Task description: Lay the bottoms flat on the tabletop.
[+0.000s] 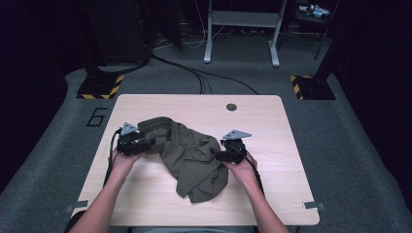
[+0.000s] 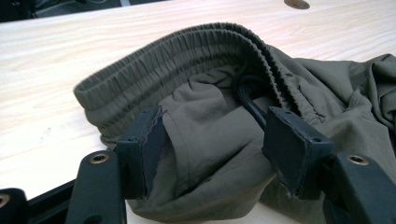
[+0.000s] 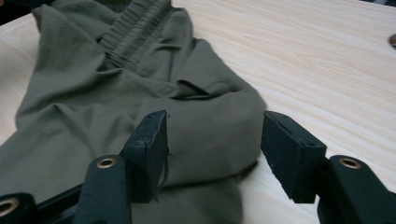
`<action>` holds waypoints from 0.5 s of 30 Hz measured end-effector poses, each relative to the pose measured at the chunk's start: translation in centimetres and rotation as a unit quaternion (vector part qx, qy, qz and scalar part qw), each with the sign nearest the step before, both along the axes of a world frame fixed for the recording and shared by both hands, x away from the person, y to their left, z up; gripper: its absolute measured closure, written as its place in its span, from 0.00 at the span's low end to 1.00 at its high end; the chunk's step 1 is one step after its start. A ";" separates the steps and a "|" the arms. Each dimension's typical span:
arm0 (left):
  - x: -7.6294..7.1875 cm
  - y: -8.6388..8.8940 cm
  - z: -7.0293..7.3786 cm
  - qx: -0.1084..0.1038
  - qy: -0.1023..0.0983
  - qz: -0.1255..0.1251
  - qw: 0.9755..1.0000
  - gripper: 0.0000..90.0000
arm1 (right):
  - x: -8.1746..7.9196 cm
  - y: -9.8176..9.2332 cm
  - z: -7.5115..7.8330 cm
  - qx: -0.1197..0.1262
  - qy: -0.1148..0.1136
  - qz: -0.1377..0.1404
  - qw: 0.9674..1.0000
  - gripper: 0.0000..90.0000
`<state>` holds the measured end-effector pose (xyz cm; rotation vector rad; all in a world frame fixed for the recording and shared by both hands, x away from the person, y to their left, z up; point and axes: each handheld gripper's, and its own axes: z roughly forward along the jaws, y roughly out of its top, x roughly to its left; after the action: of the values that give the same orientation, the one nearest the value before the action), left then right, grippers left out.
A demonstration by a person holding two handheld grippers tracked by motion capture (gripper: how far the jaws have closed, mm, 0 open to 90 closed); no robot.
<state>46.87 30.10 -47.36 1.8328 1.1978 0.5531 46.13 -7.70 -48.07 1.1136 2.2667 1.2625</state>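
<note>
garment: olive trousers [image 1: 190, 158] lay bunched mid-surface [image 1: 272, 126] | claws: our left claw [image 2: 212, 149] at 9 o'clock, right claw [image 3: 215, 149] at 3 o'clock, both spread, cloth between | risk: we judged a pinch might catch several layers, dragging the heap.

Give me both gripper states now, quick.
Left gripper: open, olive garment between the jaws, not clamped.
Right gripper: open, jaws around a garment fold.

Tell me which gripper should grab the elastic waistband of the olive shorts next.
Left. The left gripper sits right at the waistband, its open jaws around cloth just below the elastic. The right gripper straddles a fold on the shorts farther from the band, so it would probably need to travel.
</note>
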 end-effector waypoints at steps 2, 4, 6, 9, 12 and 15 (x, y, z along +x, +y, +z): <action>0.0 -0.1 -0.2 -0.003 0.007 -0.001 1.000 0.41 | -0.2 0.7 0.0 0.000 0.001 0.006 1.000 0.42; 0.0 -0.3 -0.3 -0.002 0.010 -0.007 1.000 0.40 | -0.4 1.4 0.0 -0.002 0.002 0.016 1.000 0.41; -0.1 -0.6 -0.3 0.002 0.010 -0.012 1.000 0.39 | -0.6 2.1 -0.1 -0.006 0.001 0.023 1.000 0.41; -0.1 -0.9 -0.6 0.007 0.015 -0.019 1.000 0.38 | -0.6 3.2 -0.6 -0.014 0.006 0.029 0.999 0.44; 0.1 -0.9 -1.1 0.026 0.026 -0.022 0.999 0.40 | -0.4 3.8 -1.3 -0.043 0.003 0.032 0.999 0.59; 0.7 -0.6 -2.0 0.044 0.048 -0.024 0.998 0.41 | -0.2 3.9 -1.6 -0.070 -0.006 0.035 0.997 0.80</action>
<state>47.52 29.48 -49.39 1.9767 1.2073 0.5028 45.89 -3.84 -49.65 0.9824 2.3641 1.1113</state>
